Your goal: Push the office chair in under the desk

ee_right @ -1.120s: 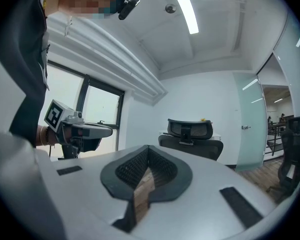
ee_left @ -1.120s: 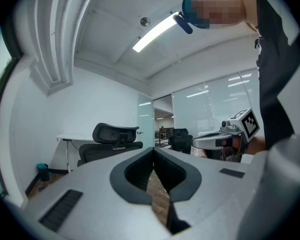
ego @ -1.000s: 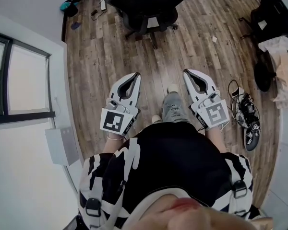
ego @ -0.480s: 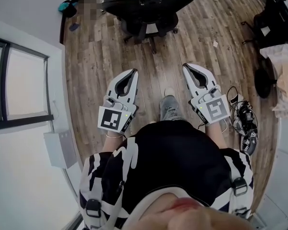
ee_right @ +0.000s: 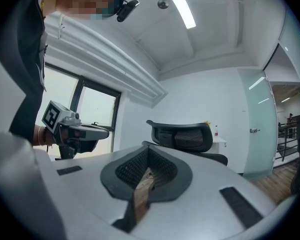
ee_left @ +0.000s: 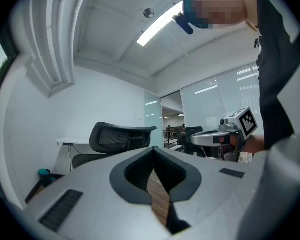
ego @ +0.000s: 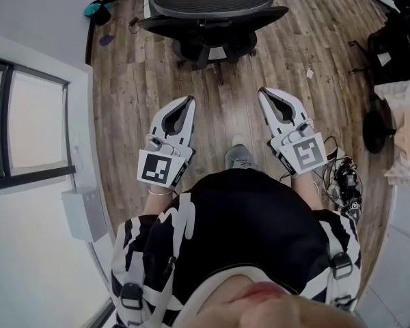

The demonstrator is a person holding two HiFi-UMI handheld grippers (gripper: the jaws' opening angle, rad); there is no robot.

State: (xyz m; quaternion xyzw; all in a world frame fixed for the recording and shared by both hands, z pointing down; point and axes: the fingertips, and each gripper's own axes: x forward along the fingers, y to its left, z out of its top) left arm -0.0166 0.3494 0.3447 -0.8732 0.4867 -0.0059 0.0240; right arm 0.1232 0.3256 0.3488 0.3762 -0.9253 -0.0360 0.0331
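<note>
Approach step: left gripper (ego: 189, 100) and right gripper (ego: 262, 93), both closed and empty, point at the chair (ego: 212, 7), well short; next, contact and a level push.

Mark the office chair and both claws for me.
office chair (ego: 212, 4): head view, on the mesh backrest.
left claw (ego: 189, 101): head view, at its closed tips.
right claw (ego: 262, 93): head view, at its closed tips.

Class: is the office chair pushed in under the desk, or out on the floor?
Out. The office chair stands on the bare wooden floor, backrest and wheeled base in full view, the white desk beyond it.
</note>
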